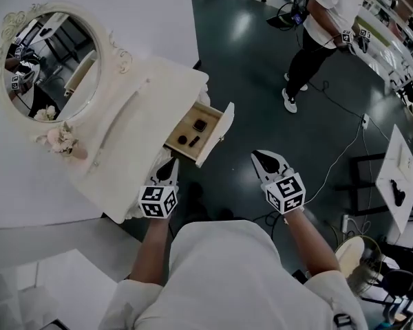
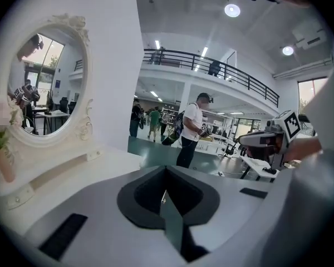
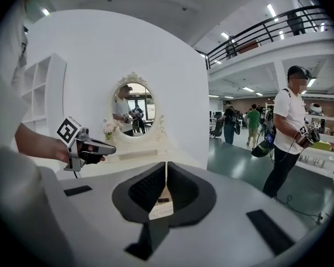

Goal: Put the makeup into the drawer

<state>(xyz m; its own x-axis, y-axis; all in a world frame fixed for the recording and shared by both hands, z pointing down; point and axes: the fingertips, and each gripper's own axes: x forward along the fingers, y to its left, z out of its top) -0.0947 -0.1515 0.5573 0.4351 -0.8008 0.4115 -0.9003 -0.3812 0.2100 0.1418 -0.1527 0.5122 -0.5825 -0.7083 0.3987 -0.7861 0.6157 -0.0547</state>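
Observation:
The cream vanity table [image 1: 124, 122] has its small drawer [image 1: 217, 135] pulled out toward me. Inside lie small dark makeup pieces: a square one [image 1: 200, 125] and a slim one [image 1: 193, 141]. My left gripper [image 1: 169, 165] hovers just in front of the drawer's near left corner, shut with nothing between its jaws; in its own view, the left gripper [image 2: 166, 170] points over the tabletop. My right gripper [image 1: 264, 158] hangs to the drawer's right over the floor, jaws together and empty. Below the right gripper [image 3: 166, 164], the drawer [image 3: 157, 209] shows with a dark piece in it.
An oval mirror [image 1: 51, 64] with a flower ornament [image 1: 62, 141] stands on the vanity against a white wall. A person [image 1: 323, 19] stands on the dark floor beyond, with cables [image 1: 344, 150] trailing and a white table [image 1: 399, 177] at the right.

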